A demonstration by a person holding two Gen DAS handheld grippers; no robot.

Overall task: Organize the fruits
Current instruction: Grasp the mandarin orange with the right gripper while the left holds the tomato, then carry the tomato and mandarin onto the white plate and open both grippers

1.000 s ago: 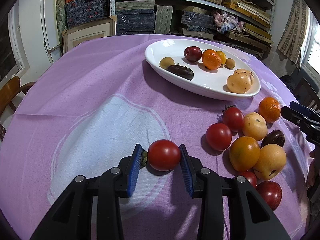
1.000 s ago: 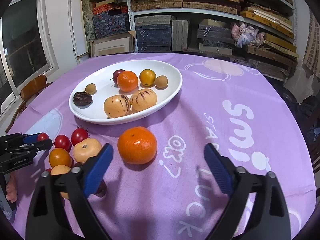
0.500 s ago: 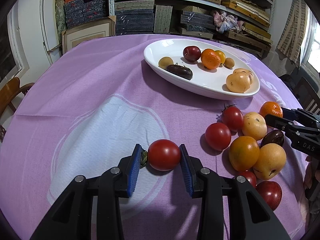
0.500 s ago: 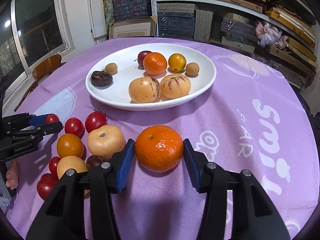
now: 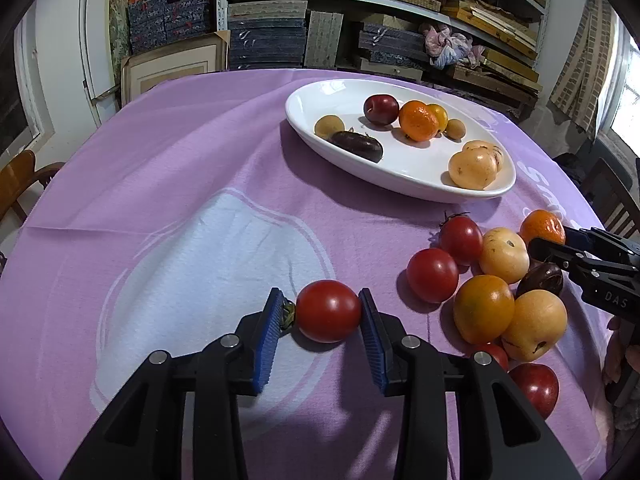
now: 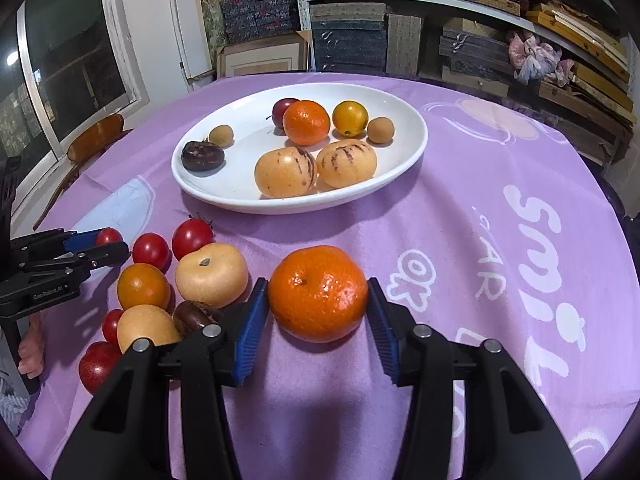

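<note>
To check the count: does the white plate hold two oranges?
No, the white plate holds only one orange; the other orange lies on the cloth.

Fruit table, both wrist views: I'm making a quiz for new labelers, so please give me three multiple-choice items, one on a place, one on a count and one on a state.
1. Where is the red tomato nearest the left gripper?
A. In the dish
B. On the cloth between that gripper's fingers
C. On a shelf

2. How many fruits lie in the white dish?
A. Five
B. Eight
C. Eleven

3. What is the state of the mandarin at the right gripper?
A. Lifted over the dish
B. Peeled
C. Resting on the purple cloth with a pad at each side

Key: 1 B, the blue pads flank it on the cloth. 2 B, the right wrist view shows eight fruits in the dish. 3 C, its shadow sits right under it and its skin is whole.
</note>
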